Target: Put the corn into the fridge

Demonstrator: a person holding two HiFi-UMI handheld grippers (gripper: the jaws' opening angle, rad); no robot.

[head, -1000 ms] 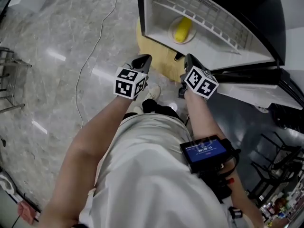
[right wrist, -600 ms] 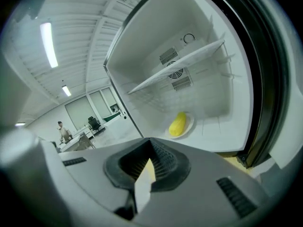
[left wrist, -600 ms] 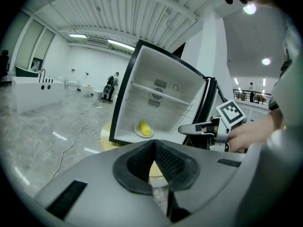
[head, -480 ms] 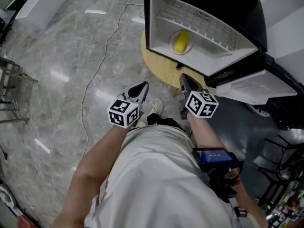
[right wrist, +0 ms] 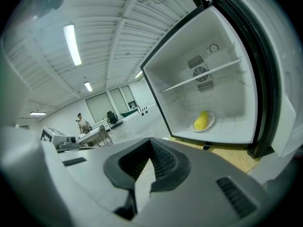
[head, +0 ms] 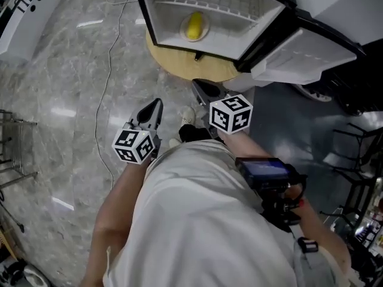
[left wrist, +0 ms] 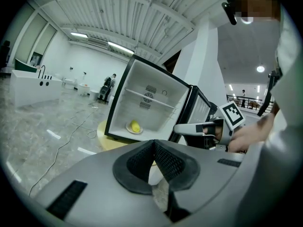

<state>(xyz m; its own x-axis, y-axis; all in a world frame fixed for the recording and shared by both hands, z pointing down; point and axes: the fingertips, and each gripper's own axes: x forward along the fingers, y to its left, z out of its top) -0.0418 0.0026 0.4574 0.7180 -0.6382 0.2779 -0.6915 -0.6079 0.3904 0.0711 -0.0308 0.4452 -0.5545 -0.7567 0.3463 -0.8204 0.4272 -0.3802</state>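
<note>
Both tools empty, jaws together: left tool [head: 154,106], right tool [head: 202,89]. Corn [head: 194,25] sits on plate [head: 184,33] inside fridge [head: 234,26], ahead of both tools, well apart. Likely light, stiff, rounded, may roll. Grip mid-cob, crosswise.

Corn [head: 194,26] lies on plate [head: 185,35] inside open fridge [head: 234,24].
</note>
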